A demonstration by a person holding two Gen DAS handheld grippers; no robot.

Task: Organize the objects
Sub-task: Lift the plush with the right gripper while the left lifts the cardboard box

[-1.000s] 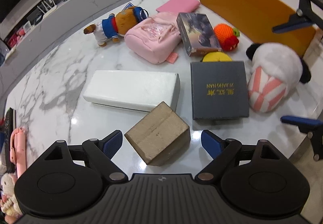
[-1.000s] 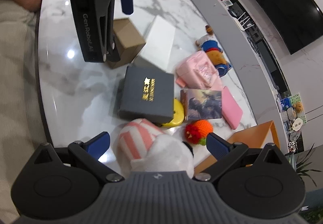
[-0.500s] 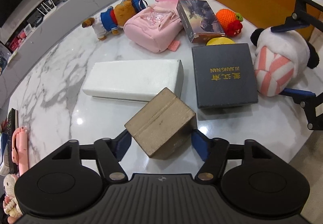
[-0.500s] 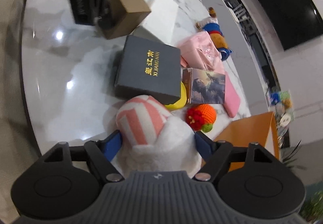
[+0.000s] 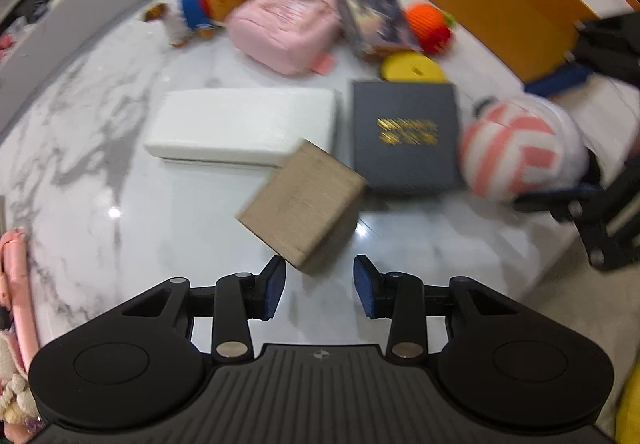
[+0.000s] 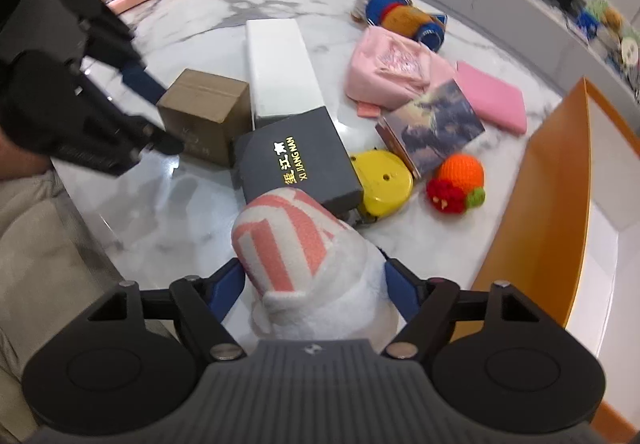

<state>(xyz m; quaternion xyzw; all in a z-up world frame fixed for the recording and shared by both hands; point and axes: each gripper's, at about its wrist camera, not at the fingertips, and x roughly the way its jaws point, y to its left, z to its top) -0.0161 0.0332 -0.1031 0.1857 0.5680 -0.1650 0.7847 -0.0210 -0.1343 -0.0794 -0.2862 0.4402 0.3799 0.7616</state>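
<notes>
Left gripper (image 5: 320, 284): pointing steeply down at the table (image 5: 100, 163), jaws having just been closing to a narrow gap; only the near corner of the cardboard box (image 5: 300, 203) sitting at that gap, so not possible to tell whether the pads are pressing on it.
Cardboard box: lying just above the pads at the centre of the left wrist view, turned diagonally, corner first toward the gripper rather than a flat face.
Right gripper (image 6: 314, 284): clamping the striped plush toy (image 6: 296, 244) by its white body, jaws having just been closing on it and then easing slightly wider; striped end pointing away along the fingers.
Deciding relation: judging the box's flat sides as running oblique to the left jaws, calling for a wrist roll or a wider opening to seat both pads squarely.
Nearer hand: left for the box, right for the plush.
Crowding: white box (image 5: 240, 127) touching the cardboard box at its far side, dark gift box (image 5: 404, 135) just beside its right corner.
Open room: bare marble lying toward the lower left of the left wrist view.
Likely destination: orange bin (image 6: 552, 183) standing at the right edge of the right wrist view, near the plush.
</notes>
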